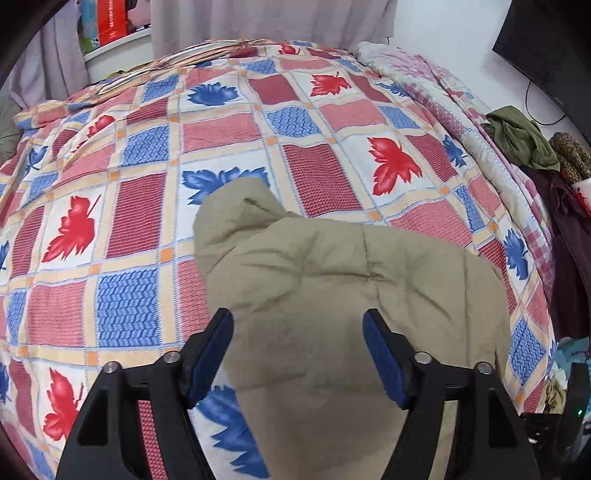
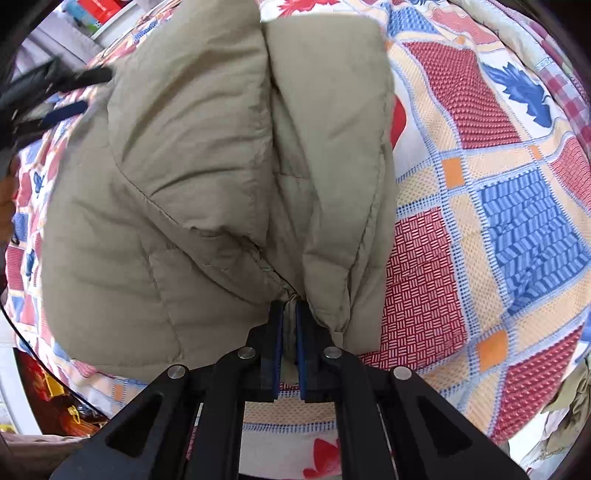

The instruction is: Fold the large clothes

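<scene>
We are pinching the khaki jacket's (image 2: pixel 207 177) edge in our right gripper (image 2: pixel 289 314); left gripper (image 1: pixel 297 325) fingers are hanging spread above it.

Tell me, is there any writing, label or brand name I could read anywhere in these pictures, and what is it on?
No text here can be read.
Red box on the white shelf: a line of white characters runs down its side, too small and blurred to read.
Red packaging at the lower left of the right wrist view: yellow markings, blurred.
Khaki padded jacket and leaf-patterned bedspread: no writing or label visible.
</scene>
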A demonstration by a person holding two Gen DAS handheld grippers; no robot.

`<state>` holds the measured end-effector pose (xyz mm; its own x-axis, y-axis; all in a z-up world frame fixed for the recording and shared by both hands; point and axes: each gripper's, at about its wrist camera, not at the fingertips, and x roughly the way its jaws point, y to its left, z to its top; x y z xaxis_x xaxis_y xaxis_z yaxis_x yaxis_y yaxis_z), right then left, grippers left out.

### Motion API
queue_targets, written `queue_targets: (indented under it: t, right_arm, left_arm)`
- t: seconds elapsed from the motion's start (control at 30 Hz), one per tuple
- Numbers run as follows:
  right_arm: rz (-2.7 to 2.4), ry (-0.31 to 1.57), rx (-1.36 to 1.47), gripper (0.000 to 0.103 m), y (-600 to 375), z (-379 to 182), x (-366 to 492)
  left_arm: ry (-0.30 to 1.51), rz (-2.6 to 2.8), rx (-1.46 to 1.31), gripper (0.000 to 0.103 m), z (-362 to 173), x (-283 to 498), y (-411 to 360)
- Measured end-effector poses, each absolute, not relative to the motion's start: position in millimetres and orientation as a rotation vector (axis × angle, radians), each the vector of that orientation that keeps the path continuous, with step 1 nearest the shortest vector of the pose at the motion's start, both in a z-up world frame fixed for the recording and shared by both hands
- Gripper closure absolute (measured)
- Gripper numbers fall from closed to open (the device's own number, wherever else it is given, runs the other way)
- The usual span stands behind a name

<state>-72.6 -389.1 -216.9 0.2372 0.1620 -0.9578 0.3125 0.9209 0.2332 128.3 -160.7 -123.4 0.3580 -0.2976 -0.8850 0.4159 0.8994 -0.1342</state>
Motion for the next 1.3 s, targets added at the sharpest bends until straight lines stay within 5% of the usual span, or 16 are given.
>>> queue_targets:
  t: [0.03, 0.47, 0.53, 0.6, 0.77, 0.87, 1.3]
  right_arm:
    - [-0.115, 1.329, 0.434, 0.093, -390.9, -211.3, -74.0]
    - [-0.171, 1.226, 0.516, 0.09, -401.3, -158.9, -76.3]
    - [-0.176, 1.205, 0.52, 0.081, -400.7, -152.0, -74.7]
    - [-0.187, 1.181, 0.529, 0.049, -398.8, -147.2, -70.7]
    - [-0.218, 1.141, 0.574, 0.038, -416.5, -144.0, -61.3]
    - [-0.201, 1.12, 0.651, 0.017, -431.0, -151.1, -57.1]
    - [-0.128, 1.143, 0.822, 0.012, -465.4, -192.6, -37.1]
  left_arm:
    - [1.115, -0.445, 0.125, 0.0, -122.9, 125.6, -152.3]
    - [1.259, -0.394, 0.102, 0.0, -156.0, 98.0, -114.3]
    - [1.281, -0.396, 0.072, 0.0, -160.4, 98.0, -110.7]
    - [1.294, -0.396, 0.052, 0.0, -163.3, 99.0, -107.6]
    - [1.304, -0.404, 0.049, 0.0, -167.4, 100.8, -107.0]
    - [1.307, -0.409, 0.044, 0.0, -169.7, 102.2, -107.0]
    - [1.385, -0.551, -0.199, 0.0, -192.0, 116.0, -84.4]
